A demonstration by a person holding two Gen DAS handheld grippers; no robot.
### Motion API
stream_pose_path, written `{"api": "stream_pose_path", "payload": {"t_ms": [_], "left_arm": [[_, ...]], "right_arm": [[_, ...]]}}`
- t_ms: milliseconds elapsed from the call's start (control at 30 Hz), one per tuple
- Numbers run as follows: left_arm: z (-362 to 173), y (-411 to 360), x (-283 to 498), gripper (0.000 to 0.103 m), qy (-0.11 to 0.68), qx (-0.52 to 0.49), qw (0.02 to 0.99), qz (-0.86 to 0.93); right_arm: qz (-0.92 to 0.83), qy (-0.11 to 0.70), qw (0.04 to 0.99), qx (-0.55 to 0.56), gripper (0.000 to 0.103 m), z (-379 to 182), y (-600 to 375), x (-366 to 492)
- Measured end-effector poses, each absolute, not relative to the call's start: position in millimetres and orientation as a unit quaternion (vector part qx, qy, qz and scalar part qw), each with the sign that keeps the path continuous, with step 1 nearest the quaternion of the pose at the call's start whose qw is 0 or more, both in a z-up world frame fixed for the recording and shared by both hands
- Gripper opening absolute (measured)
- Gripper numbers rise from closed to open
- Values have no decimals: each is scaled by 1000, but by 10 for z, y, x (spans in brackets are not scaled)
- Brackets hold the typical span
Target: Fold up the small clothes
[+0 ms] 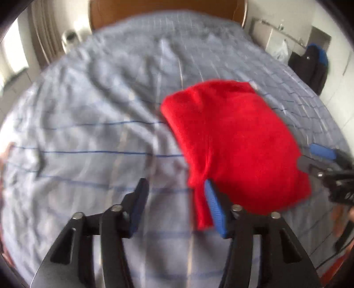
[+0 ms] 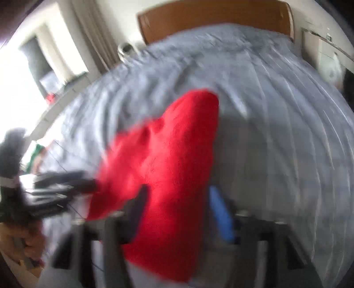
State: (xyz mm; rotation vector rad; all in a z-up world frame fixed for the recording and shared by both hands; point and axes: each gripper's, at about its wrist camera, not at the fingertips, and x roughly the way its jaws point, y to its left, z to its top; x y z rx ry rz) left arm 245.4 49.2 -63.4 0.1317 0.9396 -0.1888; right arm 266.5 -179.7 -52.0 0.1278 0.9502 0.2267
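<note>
Bed (image 1: pixel 88 133): covered by a rumpled grey-blue checked sheet, with a wooden headboard (image 1: pixel 166 8) at the far end. Red garment (image 1: pixel 232 144): lies folded into a compact bundle on the sheet, one narrow end trailing toward the near edge. Left gripper (image 1: pixel 174 206): jaws spread, nothing between the pads; its right finger (image 1: pixel 215 208) sits just against the garment's trailing end. Right gripper (image 2: pixel 179 210): jaws spread wide with the garment passing between them; the blurred view shows no pad pressing on the cloth.
</note>
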Motion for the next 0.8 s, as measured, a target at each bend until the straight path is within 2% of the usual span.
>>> {"api": "stream_pose_path", "payload": {"t_ms": [33,67,100,167,333,533,800], "left_arm": [[-564,515,2306,90,428,74,897,-83],[-465,521,2124,99,396,89,911,-71],[-354,508,1912,103,355,105,927,-59],[-251,456,1644,103,315,127,939,-47],[-152,376,1248,103,317,122,941,7],[-165,357,1013,103,359,101,928,3],[-190,347,849,103,381,106,918,6]], "right_arm": [[107,450,885,61,93,-509,-1830,2518],[101,445,888,56,95,-478,-1846,2401],[92,441,891,47,96,-436,-1843,2294],[65,433,899,14,100,-314,-1825,2049],[20,409,912,-18,100,4,-1731,1499],[3,393,918,-52,100,213,-1518,950],[-2,384,920,-74,100,282,-1364,729]]}}
